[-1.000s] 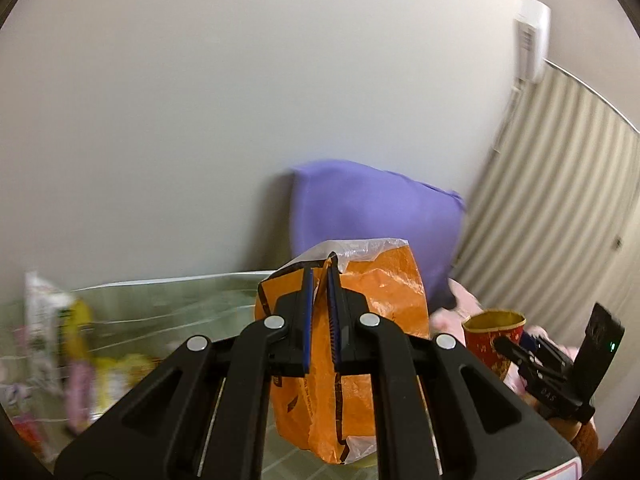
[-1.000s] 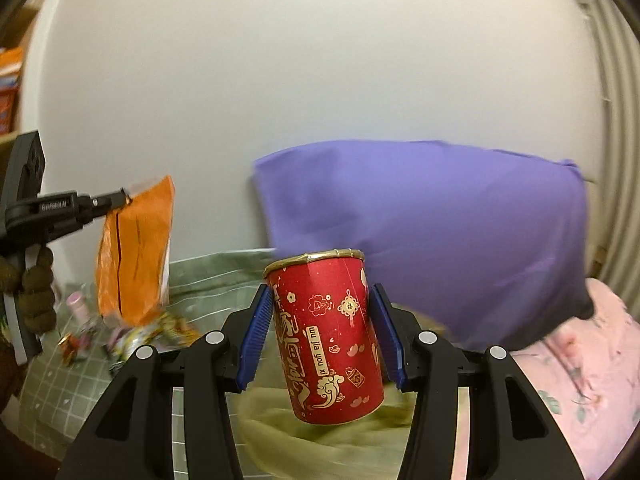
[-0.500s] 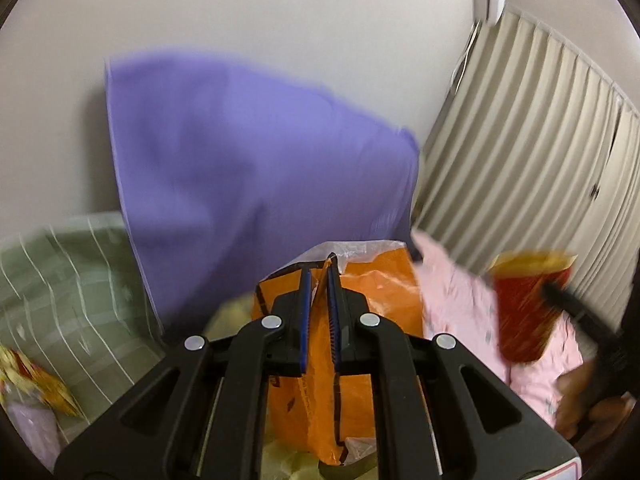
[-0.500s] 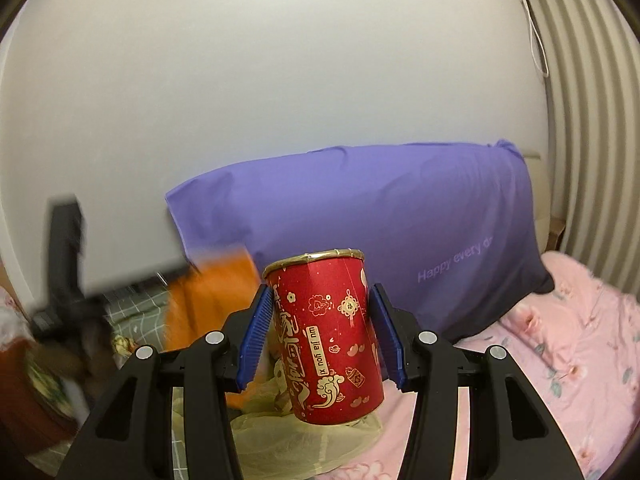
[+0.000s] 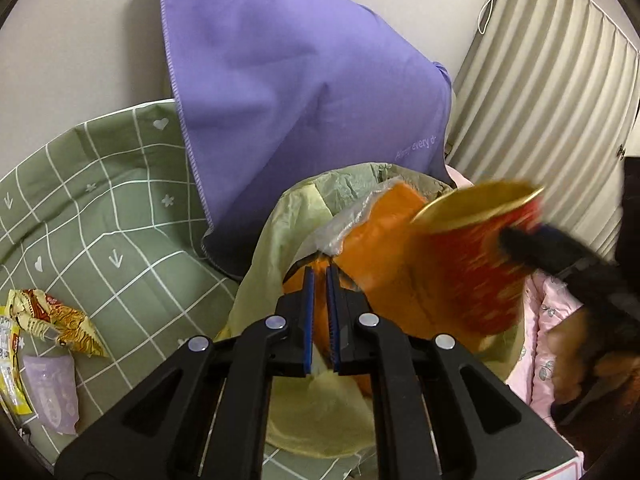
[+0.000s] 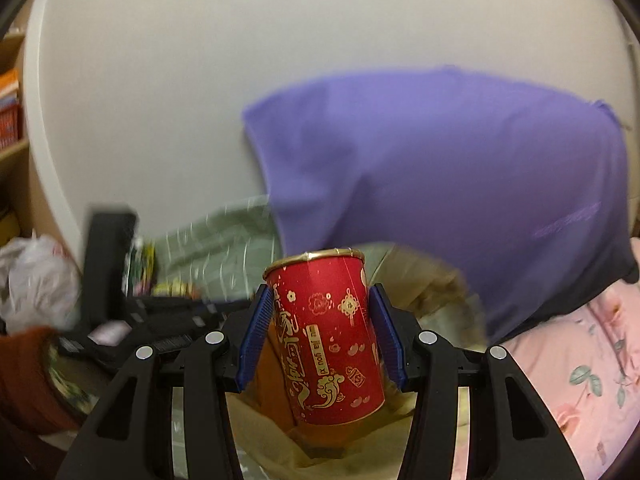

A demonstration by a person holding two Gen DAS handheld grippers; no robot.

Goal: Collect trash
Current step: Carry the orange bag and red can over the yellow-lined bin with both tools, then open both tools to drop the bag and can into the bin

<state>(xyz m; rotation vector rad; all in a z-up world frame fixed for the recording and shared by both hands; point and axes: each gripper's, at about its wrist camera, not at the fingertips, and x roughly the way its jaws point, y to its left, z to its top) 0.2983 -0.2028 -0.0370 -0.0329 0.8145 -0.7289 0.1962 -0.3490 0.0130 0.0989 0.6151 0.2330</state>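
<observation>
From my left wrist, my left gripper (image 5: pixel 318 276) has its fingers pinched tight on the orange snack bag (image 5: pixel 384 232), which hangs over the mouth of the yellow-green trash bag (image 5: pixel 276 240). The purple pillow (image 5: pixel 288 80) stands behind that trash bag; crumpled wrappers (image 5: pixel 52 316) lie on the green checked sheet (image 5: pixel 120 208) left of it.

From my right wrist, my right gripper (image 6: pixel 322 334) clamps the red cup (image 6: pixel 326 336) upright between both fingers, above the trash bag, in front of the pillow.
</observation>
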